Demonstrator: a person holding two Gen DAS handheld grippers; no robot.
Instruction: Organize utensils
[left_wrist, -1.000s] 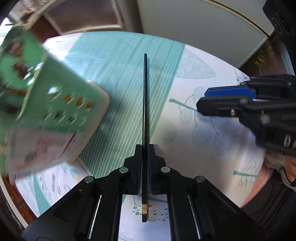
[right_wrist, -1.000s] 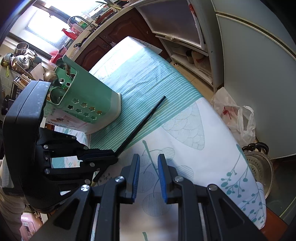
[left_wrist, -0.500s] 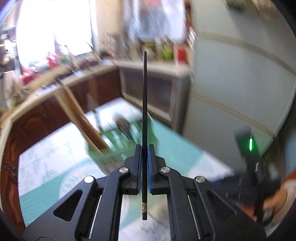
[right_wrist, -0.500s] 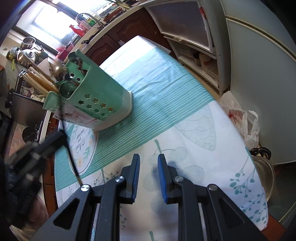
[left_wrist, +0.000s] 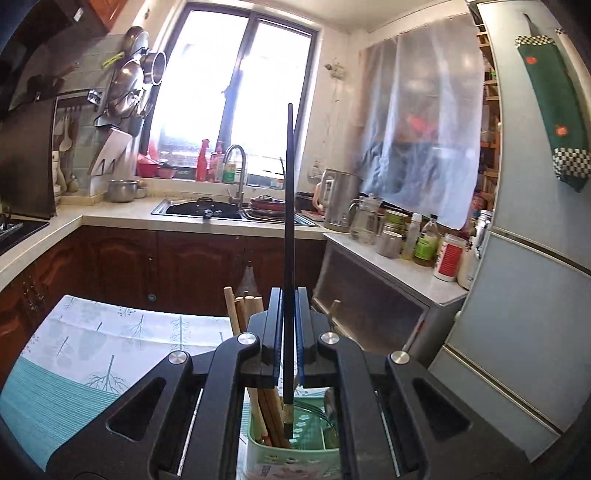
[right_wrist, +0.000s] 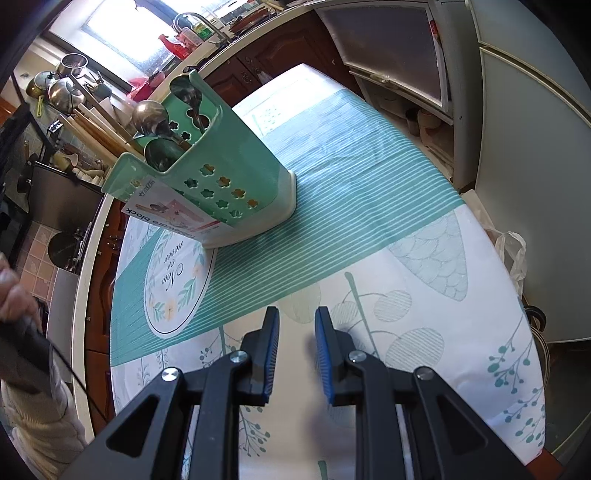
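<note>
I see a kitchen: a bright window (left_wrist: 236, 92) over a sink (left_wrist: 199, 209) with a curved faucet (left_wrist: 238, 166), pans (left_wrist: 133, 74) hanging on the wall, a steel kettle (left_wrist: 338, 199), bottles (left_wrist: 424, 243), and a grey refrigerator (left_wrist: 535, 258) beside a leaf-patterned tablecloth (right_wrist: 424, 295).

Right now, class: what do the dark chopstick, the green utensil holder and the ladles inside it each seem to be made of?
Black chopstick: smooth dark material with a pale band near one end, perhaps lacquered wood or plastic; unclear.
Green utensil holder: moulded plastic, matte, with flower-shaped cut-outs and a cream base.
Ladles: shiny metal, probably stainless steel, mirroring the light.
</note>
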